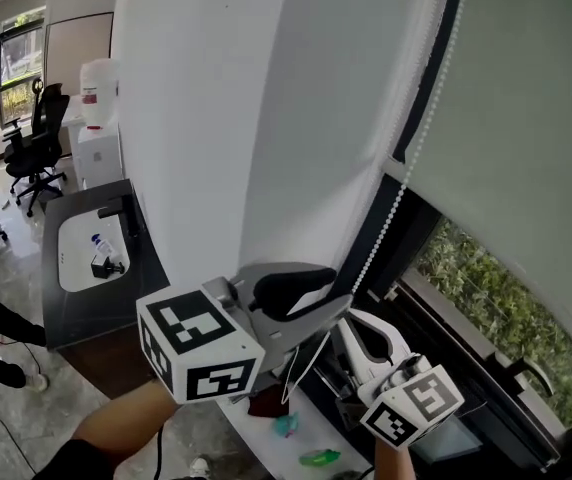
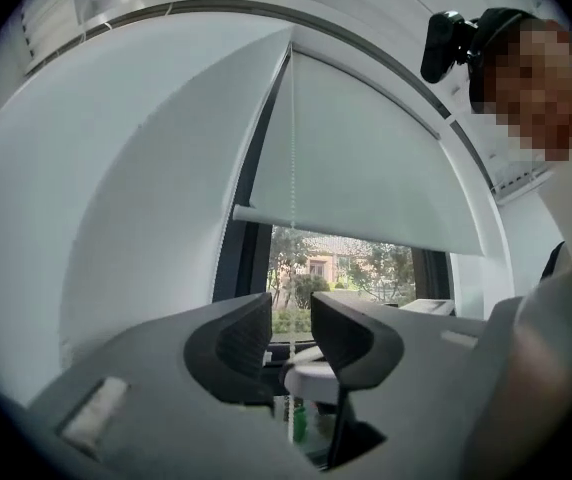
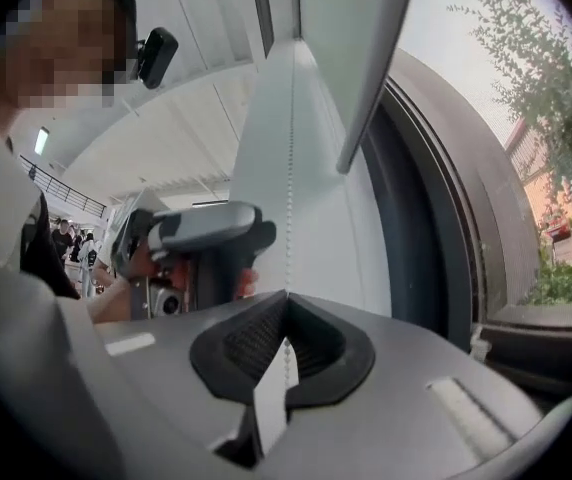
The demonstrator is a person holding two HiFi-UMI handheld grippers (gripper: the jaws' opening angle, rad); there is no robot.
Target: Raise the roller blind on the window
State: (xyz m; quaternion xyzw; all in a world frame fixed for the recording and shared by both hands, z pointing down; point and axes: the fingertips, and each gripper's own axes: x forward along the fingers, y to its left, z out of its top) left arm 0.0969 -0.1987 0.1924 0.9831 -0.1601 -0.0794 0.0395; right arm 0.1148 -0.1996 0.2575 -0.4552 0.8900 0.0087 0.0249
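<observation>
Partly lowered over the window (image 1: 481, 293), a pale roller blind (image 1: 526, 118) (image 2: 366, 168), its bottom bar slanting across the upper glass, greenery on show beneath; down the window's left edge, against the dark frame, a white bead chain (image 1: 421, 138) (image 2: 292, 148) (image 3: 288, 168); below the blind's bar and just left of the window, both tongs at that chain.

Right tongs (image 3: 286, 303) clenched on the bead chain, ribbed pads pressed together, beads entering right where the tips meet; in the head view, low by the window's lower left corner (image 1: 366, 333), marker cube nearest the camera.

Left tongs (image 2: 291, 318) released, jaws parted, the bead chain running down through the gap; touching either pad or not, impossible to tell; in the head view (image 1: 311, 303), just above and left of the right tongs, a little farther from the window, on a bare forearm (image 1: 116, 418).

Left of the window, a broad white wall (image 1: 216, 118); far left of the window, a dark bench (image 1: 71, 313) with a small bottle (image 1: 101, 248) on a white inset; beyond it a water dispenser (image 1: 96, 98) and black office chairs (image 1: 36, 138).

Under the window, on a white ledge, small green items (image 1: 318, 457), too small to tell apart.
</observation>
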